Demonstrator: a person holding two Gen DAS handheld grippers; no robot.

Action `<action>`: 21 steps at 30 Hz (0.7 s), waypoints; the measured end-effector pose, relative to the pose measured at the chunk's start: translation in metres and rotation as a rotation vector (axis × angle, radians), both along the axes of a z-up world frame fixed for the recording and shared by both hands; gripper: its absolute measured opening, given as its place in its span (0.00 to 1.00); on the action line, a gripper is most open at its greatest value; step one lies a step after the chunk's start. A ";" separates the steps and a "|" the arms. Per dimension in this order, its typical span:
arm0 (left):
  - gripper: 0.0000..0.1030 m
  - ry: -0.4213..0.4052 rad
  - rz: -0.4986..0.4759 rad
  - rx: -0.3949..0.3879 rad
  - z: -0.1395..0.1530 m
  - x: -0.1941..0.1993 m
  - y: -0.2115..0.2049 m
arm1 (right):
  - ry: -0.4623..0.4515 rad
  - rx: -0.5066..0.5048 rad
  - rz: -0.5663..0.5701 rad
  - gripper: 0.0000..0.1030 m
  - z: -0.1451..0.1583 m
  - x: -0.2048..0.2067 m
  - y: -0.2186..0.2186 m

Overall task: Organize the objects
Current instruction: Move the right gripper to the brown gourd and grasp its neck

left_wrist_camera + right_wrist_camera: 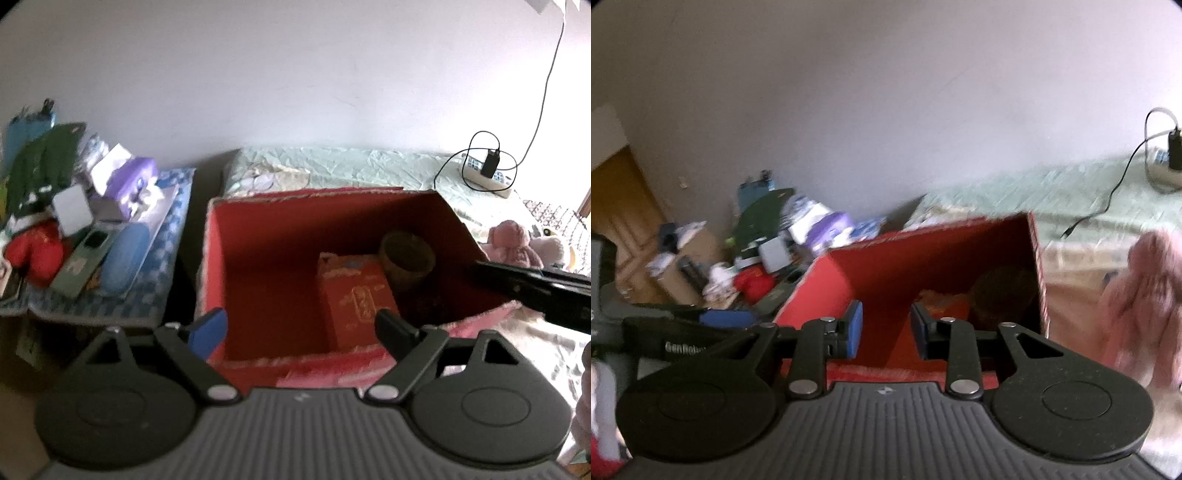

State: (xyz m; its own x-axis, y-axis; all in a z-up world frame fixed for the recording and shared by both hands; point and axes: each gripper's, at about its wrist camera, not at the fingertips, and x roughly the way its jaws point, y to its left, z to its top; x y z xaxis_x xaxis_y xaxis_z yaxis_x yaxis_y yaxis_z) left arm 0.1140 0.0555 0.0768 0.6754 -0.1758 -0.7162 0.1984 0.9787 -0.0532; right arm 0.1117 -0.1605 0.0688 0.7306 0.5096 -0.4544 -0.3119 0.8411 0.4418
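Red box point(236, 236) sits open-topped on the bed, and everything here reads off it. Inside, w/ plenty of bare floor left: an orange carton point(354, 291) lying flat, long axis running from the near wall toward the far wall, and a round brownish bowl point(406, 258) touching its far right corner.

Left gripper point(301, 332) hangs over the box's near rim, tongs spread wide, nothing between them; the carton lies straight ahead & below. Right gripper point(886, 332) is at the box's right near corner, tongs partly apart, also empty; from the left-wrist view its black arm crosses above the box's right wall.

What's left to tidy, by my guess: a pink plush toy point(513, 243) just outside the box's right wall, and a heap on the side table point(92, 306) beyond the left wall — blue case point(123, 258), phone-like slab point(83, 262), red soft thing point(33, 251), purple tissue pack point(129, 177).

The plush is the right hand's job: it's beside that gripper, box between it & the left one. Blur hides the plush's long axis. The pile is nearer the left hand.
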 end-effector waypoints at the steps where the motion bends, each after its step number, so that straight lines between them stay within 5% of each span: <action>1: 0.83 0.004 0.001 -0.009 -0.001 -0.005 0.005 | 0.012 0.015 0.023 0.30 -0.002 -0.004 -0.001; 5: 0.83 0.035 -0.027 -0.030 -0.011 -0.025 0.016 | 0.067 0.058 0.150 0.30 -0.014 -0.018 0.006; 12: 0.84 0.160 -0.099 -0.084 -0.045 -0.050 0.015 | 0.171 -0.022 0.238 0.30 -0.043 -0.020 0.042; 21: 0.83 0.249 -0.140 -0.083 -0.076 -0.071 -0.002 | 0.330 -0.106 0.152 0.30 -0.077 -0.010 0.047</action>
State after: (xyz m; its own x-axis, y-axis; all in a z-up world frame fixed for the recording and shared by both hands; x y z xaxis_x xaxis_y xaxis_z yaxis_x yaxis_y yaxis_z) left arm 0.0431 0.0531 0.0011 0.4459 -0.3196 -0.8361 0.3018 0.9331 -0.1957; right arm 0.1018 -0.1137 -0.0081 0.4559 0.5385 -0.7086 -0.2925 0.8426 0.4522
